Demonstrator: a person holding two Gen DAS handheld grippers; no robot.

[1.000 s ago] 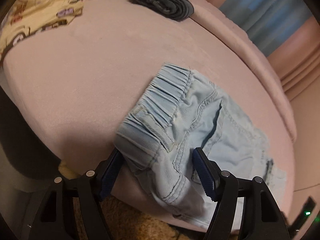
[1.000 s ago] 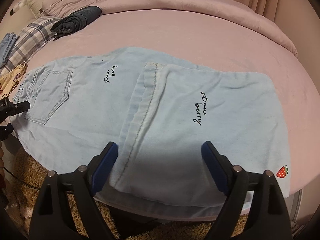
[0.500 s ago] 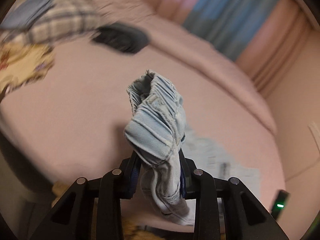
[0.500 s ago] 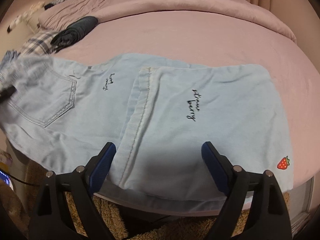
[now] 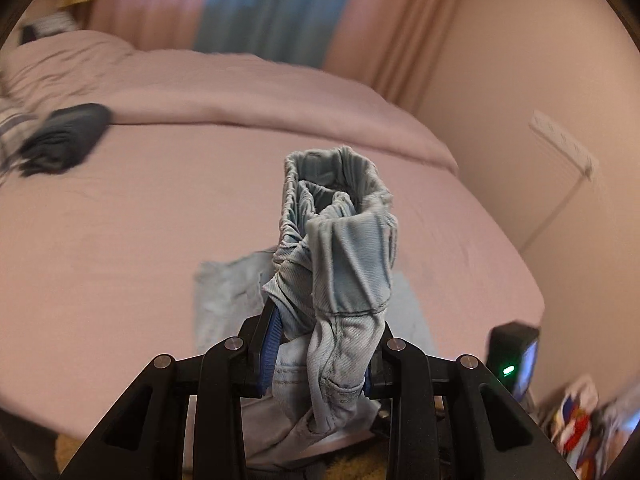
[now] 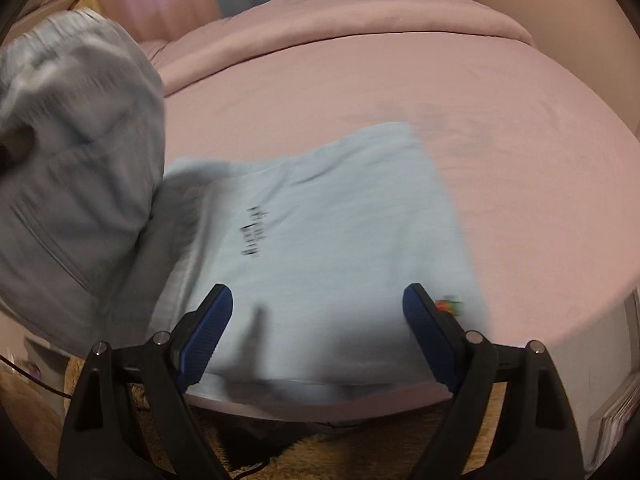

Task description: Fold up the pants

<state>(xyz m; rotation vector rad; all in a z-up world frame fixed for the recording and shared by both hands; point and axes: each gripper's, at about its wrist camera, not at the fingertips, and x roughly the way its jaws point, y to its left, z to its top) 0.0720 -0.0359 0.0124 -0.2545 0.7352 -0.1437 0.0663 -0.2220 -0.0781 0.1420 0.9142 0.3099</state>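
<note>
Right wrist view gives you the only writing on show: a short dark script printed on the upper fold of the light blue denim pants point(image 6: 320, 232), but it is too blurred to read. A small red and green mark point(image 6: 449, 305) sits on the fabric just beside your right tool's outer finger, also blurred.

Your right tool point(image 6: 318, 336) is spread wide, its blue ribbed pads well apart and gripping nothing; it hovers at the near edge of the folded leg section, which lies flat on the pink round bed point(image 6: 480, 120). A shadow falls on the cloth between the fingers. At the left of this view the waist end of the pants is raised off the bed as a grey-blue blurred mass, and it joins the flat part near the left pad.

Left wrist view shows your left tool point(image 5: 320, 356) clamped tight on the bunched elastic waistband of the pants point(image 5: 340, 248). The gathered cloth stands up in a column from between the pads, and more fabric hangs down below them. Behind it, part of the pants lies pale on the bed point(image 5: 120, 220).

A dark folded garment point(image 5: 64, 136) rests far off at the left of the bed. Pink and blue curtains point(image 5: 240, 4) hang behind. A black device with a green light point(image 5: 510, 354) stands at the right, beside the bed.
</note>
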